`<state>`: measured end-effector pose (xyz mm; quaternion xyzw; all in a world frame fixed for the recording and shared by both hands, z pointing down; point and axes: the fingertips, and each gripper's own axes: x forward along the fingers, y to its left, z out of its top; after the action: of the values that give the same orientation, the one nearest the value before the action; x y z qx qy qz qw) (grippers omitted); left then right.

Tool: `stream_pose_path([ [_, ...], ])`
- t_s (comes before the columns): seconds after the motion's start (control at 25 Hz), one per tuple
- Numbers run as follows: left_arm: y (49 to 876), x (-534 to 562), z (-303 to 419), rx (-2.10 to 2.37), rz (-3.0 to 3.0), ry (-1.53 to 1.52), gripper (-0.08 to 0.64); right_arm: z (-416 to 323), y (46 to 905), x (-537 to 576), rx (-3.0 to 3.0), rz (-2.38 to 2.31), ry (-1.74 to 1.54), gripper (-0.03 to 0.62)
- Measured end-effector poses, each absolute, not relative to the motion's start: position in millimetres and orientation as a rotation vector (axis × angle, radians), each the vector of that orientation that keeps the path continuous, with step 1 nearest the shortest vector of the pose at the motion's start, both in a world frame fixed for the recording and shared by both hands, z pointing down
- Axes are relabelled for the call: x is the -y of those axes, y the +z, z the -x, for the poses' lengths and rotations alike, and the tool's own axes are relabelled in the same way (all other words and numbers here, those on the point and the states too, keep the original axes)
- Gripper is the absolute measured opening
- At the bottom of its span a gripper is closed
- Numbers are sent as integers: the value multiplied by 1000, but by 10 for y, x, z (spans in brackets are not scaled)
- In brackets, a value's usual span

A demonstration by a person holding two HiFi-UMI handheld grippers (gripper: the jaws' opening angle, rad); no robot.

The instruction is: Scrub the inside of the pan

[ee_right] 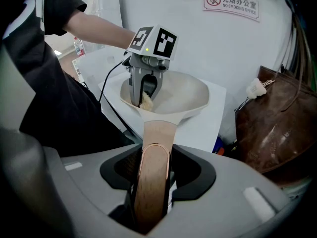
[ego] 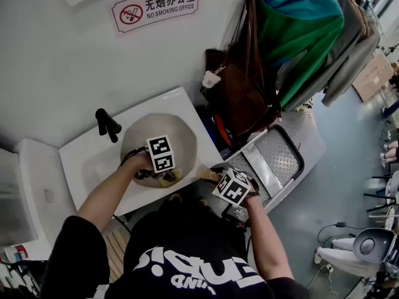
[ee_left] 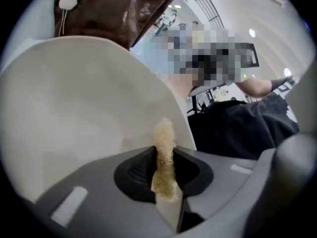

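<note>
A cream-coloured pan [ee_right: 174, 96] with a wooden handle [ee_right: 153, 177] rests over the white sink [ego: 81, 157]. My right gripper [ee_right: 152, 178] is shut on the handle; its marker cube shows in the head view [ego: 232, 186]. My left gripper [ee_left: 166, 175] is shut on a yellowish scrub sponge [ee_left: 164, 157] and reaches down inside the pan [ego: 177, 143]. In the right gripper view the left gripper [ee_right: 145, 95] presses the sponge [ee_right: 145, 101] against the near inner wall of the pan. The pan's pale inside [ee_left: 79, 108] fills the left gripper view.
A black tap [ego: 107, 124] stands at the sink's back left. A brown bag [ego: 240, 92] and green and grey coats [ego: 305, 36] hang to the right. A metal step plate [ego: 277, 161] lies on the floor below them. A no-smoking sign [ego: 157, 8] is on the wall.
</note>
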<state>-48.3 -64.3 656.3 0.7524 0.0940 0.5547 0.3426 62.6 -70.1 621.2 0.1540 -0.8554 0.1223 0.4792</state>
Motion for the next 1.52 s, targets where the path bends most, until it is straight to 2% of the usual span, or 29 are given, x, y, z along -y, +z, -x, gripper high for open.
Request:
stream_pose_path([
  [0.72, 6693, 1355, 29, 279, -2388, 1115, 60, -630, 6217, 696, 2078, -369, 289, 176],
  [1.52, 6788, 1944, 44, 565, -2569, 1217, 60, -644, 6210, 673, 2076, -375, 312, 175],
])
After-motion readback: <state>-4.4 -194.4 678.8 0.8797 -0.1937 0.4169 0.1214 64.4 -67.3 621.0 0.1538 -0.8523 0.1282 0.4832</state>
